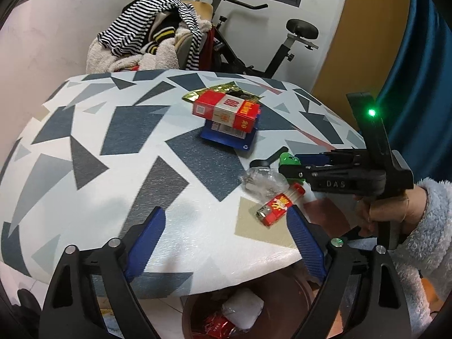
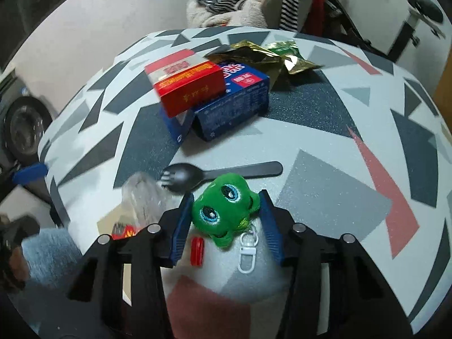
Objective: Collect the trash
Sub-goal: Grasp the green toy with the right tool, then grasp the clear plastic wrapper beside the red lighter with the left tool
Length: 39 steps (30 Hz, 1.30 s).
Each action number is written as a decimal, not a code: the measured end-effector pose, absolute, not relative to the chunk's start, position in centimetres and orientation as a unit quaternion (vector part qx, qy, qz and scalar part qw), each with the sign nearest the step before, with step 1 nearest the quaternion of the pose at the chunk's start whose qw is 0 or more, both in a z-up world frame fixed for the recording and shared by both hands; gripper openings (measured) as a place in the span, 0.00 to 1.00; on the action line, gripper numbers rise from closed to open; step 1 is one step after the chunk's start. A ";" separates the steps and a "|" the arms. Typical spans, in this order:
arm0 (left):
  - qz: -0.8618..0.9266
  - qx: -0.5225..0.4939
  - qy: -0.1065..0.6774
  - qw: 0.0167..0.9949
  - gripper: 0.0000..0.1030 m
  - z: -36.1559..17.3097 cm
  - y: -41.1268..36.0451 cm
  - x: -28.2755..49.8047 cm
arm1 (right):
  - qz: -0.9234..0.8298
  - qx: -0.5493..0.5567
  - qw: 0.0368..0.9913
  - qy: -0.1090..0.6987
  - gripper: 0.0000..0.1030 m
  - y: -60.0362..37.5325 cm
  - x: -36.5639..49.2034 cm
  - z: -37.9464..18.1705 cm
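On the patterned table (image 1: 113, 130) lie a red box (image 1: 226, 110) stacked on a blue box (image 1: 228, 138), gold wrappers (image 1: 223, 89), a black spork (image 1: 265, 161), crumpled clear plastic (image 1: 261, 182) and a red lighter (image 1: 274, 209). My left gripper (image 1: 226, 223) is open and empty above the table's near edge, over a brown trash bin (image 1: 243, 310). My right gripper (image 2: 226, 195) has its blue fingers (image 2: 183, 220) on both sides of a green plush keychain (image 2: 223, 209); its grip is unclear. The spork (image 2: 223, 172) lies just beyond it.
A chair piled with striped clothes (image 1: 152, 34) and an exercise bike (image 1: 271, 45) stand behind the table. The bin holds a red packet (image 1: 217, 327) and white paper. A red cap (image 2: 197, 252) and the keychain's white clasp (image 2: 247, 254) lie between the right fingers.
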<state>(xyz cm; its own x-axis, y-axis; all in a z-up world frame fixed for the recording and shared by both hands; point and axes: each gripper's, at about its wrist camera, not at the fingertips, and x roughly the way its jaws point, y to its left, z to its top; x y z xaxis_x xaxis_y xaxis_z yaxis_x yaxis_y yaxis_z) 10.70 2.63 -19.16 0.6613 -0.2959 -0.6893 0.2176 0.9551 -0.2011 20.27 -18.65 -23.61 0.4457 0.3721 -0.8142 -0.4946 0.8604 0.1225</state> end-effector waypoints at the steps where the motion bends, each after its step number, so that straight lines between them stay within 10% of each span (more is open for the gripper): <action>1: -0.146 -0.053 0.389 0.908 0.79 -19.2 2.4 10.9 | 0.258 -0.078 0.850 0.453 0.43 -18.8 19.9 -23.5; 15: -0.156 -0.111 0.453 0.871 0.73 -21.8 -2.2 17.9 | 0.233 -0.041 0.888 0.395 0.41 -23.7 17.2 -20.5; 25: -0.156 -0.132 0.465 0.861 0.32 -22.6 -2.1 19.9 | 0.229 -0.036 0.890 0.392 0.41 -24.9 16.5 -20.0; 39: -0.176 -0.080 0.399 0.896 0.31 -17.2 0.0 14.6 | 0.244 -0.043 0.893 0.375 0.41 -23.9 14.4 -17.9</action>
